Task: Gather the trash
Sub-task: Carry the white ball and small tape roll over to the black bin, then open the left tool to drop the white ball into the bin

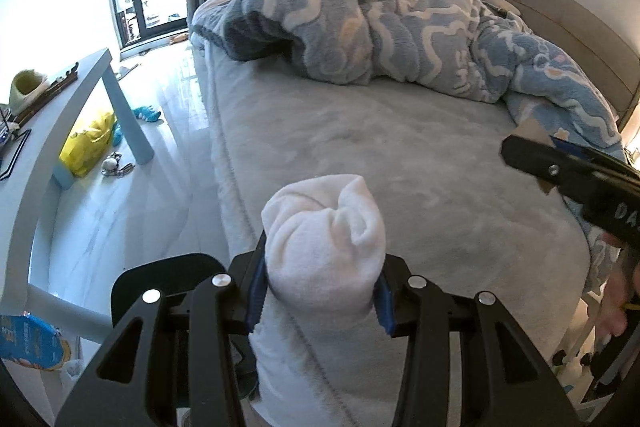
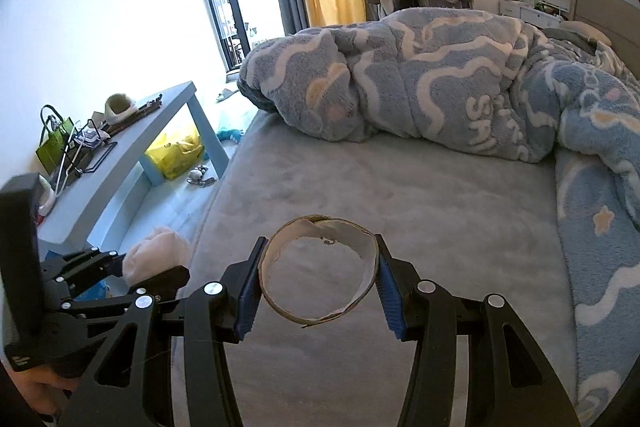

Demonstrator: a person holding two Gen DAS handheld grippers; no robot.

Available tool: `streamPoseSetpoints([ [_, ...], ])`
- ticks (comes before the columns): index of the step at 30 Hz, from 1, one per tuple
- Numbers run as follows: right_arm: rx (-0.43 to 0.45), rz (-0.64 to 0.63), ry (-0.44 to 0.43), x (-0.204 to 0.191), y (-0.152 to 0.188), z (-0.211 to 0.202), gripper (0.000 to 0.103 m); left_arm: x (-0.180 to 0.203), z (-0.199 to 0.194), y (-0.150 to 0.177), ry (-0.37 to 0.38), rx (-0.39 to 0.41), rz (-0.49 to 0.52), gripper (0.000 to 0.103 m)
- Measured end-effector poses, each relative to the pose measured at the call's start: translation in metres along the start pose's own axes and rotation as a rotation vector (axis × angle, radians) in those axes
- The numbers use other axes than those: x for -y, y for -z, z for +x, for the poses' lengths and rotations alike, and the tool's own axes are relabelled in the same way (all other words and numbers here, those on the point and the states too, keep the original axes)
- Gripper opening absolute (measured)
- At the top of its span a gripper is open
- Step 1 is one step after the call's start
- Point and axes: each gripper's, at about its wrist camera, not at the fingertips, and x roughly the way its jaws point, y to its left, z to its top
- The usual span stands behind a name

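Note:
My left gripper [image 1: 320,291] is shut on a white balled-up sock [image 1: 325,239], held above the near edge of the grey bed [image 1: 380,155]. It also shows in the right wrist view [image 2: 156,263] at lower left, with the sock [image 2: 158,251] in it. My right gripper [image 2: 320,287] is shut on a cardboard tape-roll core [image 2: 320,267], an empty brown ring, held above the bed [image 2: 400,187]. The right gripper shows in the left wrist view [image 1: 560,167] at the right edge, with a bit of cardboard [image 1: 530,131] beyond it.
A rumpled blue-and-white fleece blanket [image 1: 400,27] covers the far side of the bed. A grey-blue side table [image 2: 132,147] with clutter stands left. A yellow bag [image 2: 176,155] and small items lie on the floor under it. A snack packet [image 1: 32,343] lies lower left.

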Motion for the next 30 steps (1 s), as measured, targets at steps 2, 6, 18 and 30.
streamPoseSetpoints([
  [2,0.001,0.003,-0.011,-0.003,-0.001,0.000,0.052,-0.006,0.000,0.001,-0.011,0.002,-0.008,0.047],
  [6,0.001,-0.002,-0.031,-0.013,-0.004,0.003,0.052,-0.022,0.000,0.004,-0.041,0.006,-0.016,0.047],
  [18,-0.019,-0.045,-0.064,-0.053,-0.007,0.021,0.052,-0.076,0.007,0.018,-0.070,-0.045,-0.088,0.047],
  [30,-0.064,-0.101,-0.131,-0.113,-0.004,0.052,0.052,-0.129,0.012,0.042,-0.113,-0.105,-0.111,0.047],
])
